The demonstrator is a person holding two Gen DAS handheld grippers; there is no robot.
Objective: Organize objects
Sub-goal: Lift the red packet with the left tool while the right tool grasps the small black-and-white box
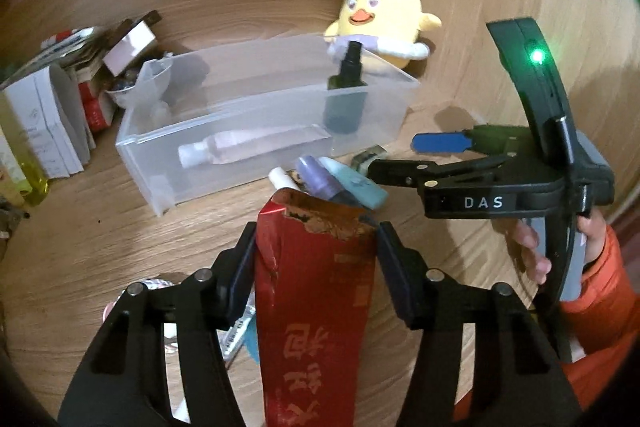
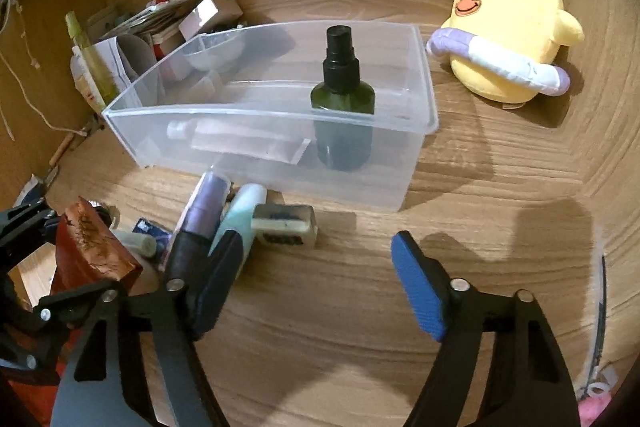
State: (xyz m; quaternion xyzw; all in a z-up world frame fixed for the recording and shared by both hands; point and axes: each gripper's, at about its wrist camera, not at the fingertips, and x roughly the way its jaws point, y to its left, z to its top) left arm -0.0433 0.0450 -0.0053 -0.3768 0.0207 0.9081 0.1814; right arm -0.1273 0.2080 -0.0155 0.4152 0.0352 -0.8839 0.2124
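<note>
1. Left wrist view: a red packet (image 1: 316,291) is clamped between the pads of the left gripper (image 1: 316,251), above the wooden table (image 1: 120,235). Beyond it stands a clear bin (image 1: 256,131).
2. Right wrist view: the right gripper (image 2: 316,279) is seen half open with nothing between its jaws. A green spray bottle (image 2: 342,107) stands upright inside the bin.

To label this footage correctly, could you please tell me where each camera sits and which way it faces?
Left wrist: on the left gripper, looking down along its jaws at the red packet they clamp; beyond, the right gripper and an orange sleeve.
Right wrist: on the right gripper, jaws apart over the wooden table; the left gripper shows at the left edge.
Shared: clear bin, green spray bottle, chick plush.
</note>
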